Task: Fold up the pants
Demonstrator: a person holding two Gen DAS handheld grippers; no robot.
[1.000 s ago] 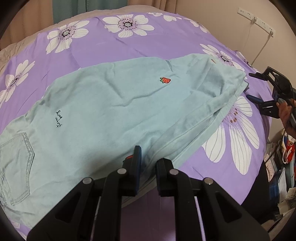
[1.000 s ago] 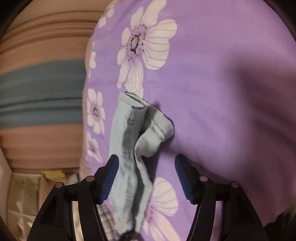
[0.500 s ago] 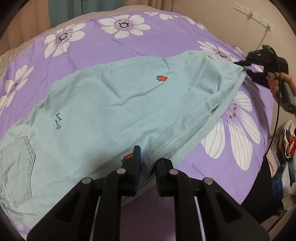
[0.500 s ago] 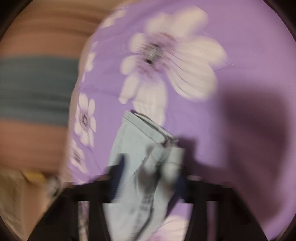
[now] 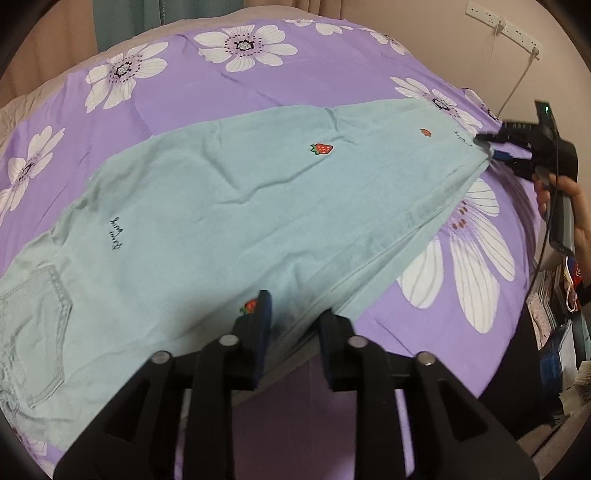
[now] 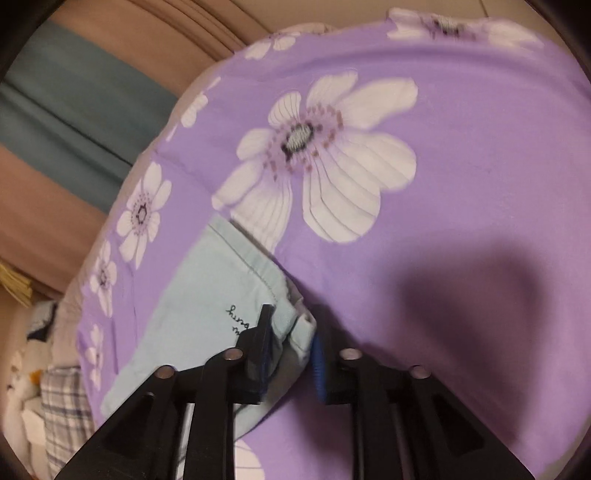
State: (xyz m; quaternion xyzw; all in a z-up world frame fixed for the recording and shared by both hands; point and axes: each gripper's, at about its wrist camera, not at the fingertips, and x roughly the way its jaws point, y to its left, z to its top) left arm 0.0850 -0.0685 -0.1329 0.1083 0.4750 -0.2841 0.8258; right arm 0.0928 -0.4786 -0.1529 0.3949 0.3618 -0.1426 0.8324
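Light mint-green pants with small strawberry prints lie stretched flat across a purple flowered bedspread. A back pocket shows at the lower left. My left gripper is shut on the near edge of the pants, at the crotch seam. My right gripper is shut on the hem corner of the pants. It also shows in the left wrist view at the far right end of the leg, with a hand behind it.
The bed edge drops away at the right, with cluttered items on the floor there. A power strip and cable hang on the wall. Curtains and a plaid cloth lie beyond the bed's left side.
My right gripper moved in and closed on the leg hem, then pulled it outward. The bunched leg end is now stretched flat. My left gripper kept its hold.
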